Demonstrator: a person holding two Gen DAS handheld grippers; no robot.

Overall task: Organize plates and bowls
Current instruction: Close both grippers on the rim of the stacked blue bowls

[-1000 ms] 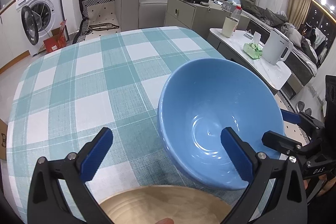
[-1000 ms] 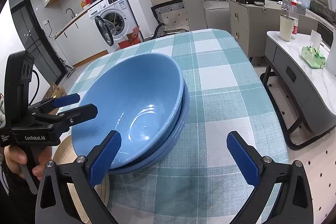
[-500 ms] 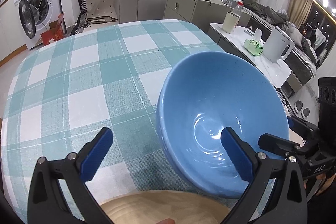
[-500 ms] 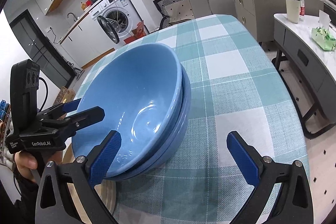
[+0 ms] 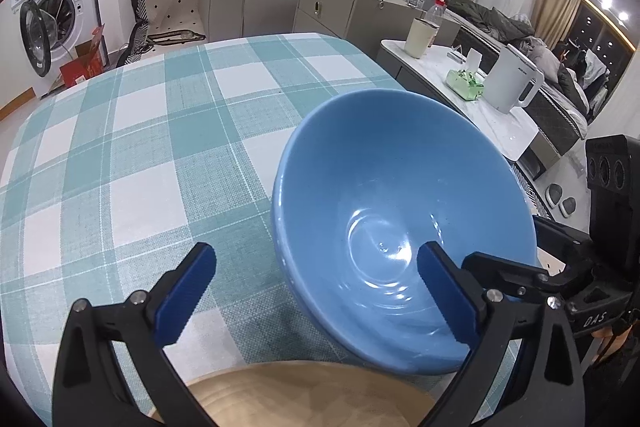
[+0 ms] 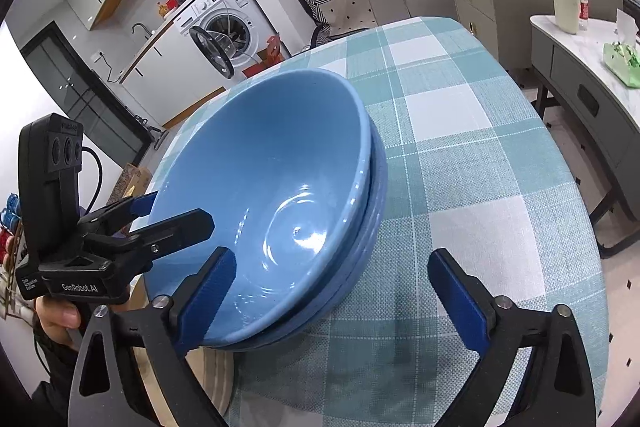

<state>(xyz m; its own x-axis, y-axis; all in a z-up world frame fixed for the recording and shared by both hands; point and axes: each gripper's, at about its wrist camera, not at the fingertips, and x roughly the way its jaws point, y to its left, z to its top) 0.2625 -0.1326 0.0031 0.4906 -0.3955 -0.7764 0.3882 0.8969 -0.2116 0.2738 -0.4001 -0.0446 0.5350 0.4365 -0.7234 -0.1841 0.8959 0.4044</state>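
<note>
A stack of blue bowls (image 5: 400, 219) (image 6: 272, 211) sits tilted on the checked tablecloth (image 5: 120, 147), its near edge resting over a tan wooden plate (image 5: 304, 395) (image 6: 216, 375). My left gripper (image 5: 316, 291) is open; its right finger reaches over the bowl's near rim, its left finger is over the cloth. My right gripper (image 6: 340, 295) is open, its left finger inside the top bowl's rim, its right finger over the cloth. Each gripper shows in the other's view: the right one (image 5: 520, 267), the left one (image 6: 160, 219).
The table edge (image 6: 568, 187) falls off to the right. Beyond it stands a white side table (image 5: 472, 107) with a kettle (image 5: 512, 79), a cup and a green pack. A sofa, a cabinet and a washing machine (image 5: 52, 15) stand further back.
Both cameras have drawn a little closer and lower toward the bowls. The bowl stack looks slightly more tilted. Both grippers stay open.
</note>
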